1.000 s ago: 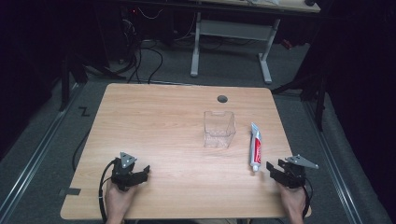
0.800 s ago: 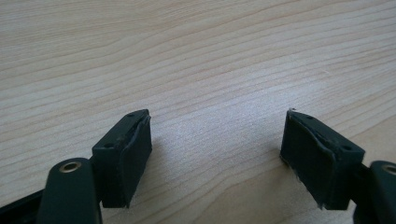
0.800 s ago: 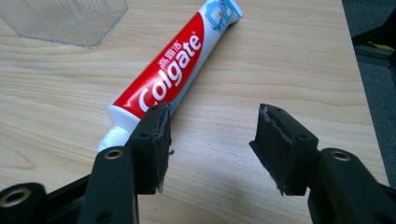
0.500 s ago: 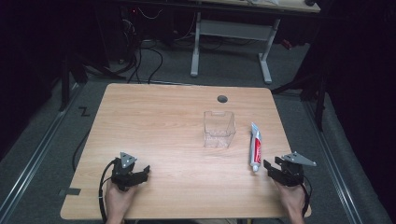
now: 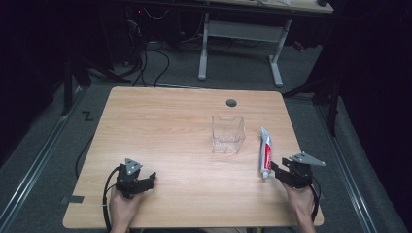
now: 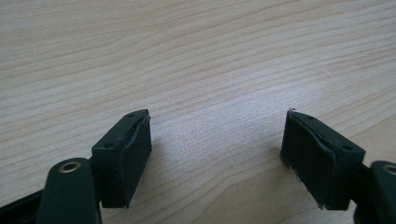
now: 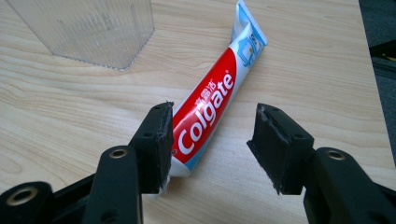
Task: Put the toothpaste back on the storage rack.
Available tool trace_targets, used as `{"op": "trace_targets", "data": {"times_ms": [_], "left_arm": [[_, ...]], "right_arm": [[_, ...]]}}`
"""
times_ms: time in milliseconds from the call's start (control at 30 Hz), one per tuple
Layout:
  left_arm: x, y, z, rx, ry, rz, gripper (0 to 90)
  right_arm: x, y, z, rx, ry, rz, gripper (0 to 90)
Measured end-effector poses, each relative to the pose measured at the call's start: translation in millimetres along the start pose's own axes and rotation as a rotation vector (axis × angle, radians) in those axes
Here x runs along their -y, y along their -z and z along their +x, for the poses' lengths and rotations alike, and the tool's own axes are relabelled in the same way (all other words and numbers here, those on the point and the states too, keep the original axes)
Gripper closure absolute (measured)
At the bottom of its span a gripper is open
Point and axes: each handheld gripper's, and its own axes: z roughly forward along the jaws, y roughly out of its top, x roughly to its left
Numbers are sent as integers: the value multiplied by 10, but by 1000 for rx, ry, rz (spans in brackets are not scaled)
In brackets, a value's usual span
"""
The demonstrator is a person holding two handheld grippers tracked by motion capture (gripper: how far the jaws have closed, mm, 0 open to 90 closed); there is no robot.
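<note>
Two grippers rest at the near edge of the light wooden table [image 5: 160, 131], both with jaws spread wide and nothing between the pads. Left gripper [image 5: 145, 180] sits at lower left of the high view, idle; its own view gives bare wood grain between the parted jaws. Right gripper [image 5: 275, 169] sits at lower right, nose aimed at the cap end of the red, white and blue toothpaste tube [image 5: 265, 151]. Tube lies flat near the right edge of the table, long axis running away from the person, just right of the clear plastic square container [image 5: 227, 133], apart from it. In the right gripper view the tube [image 7: 210, 109] runs from centre toward upper right; its near end is partly hidden behind the left-hand pad [image 7: 163, 140], not yet squarely between the jaws. Container [image 7: 93, 28] stands upright at upper left there. Step in hand, by my reading: approach for the pick. Next move likely calls for shifting the right gripper sideways to centre the tube, lowering, then closing across its width.
</note>
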Motion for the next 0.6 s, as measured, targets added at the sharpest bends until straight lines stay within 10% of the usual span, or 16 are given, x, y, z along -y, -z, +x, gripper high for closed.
{"op": "trace_targets", "data": {"times_ms": [600], "left_arm": [[2,-2,-8,9,-4,-1,230]], "right_arm": [[-347,-142,93,36,28,48,425]]}}
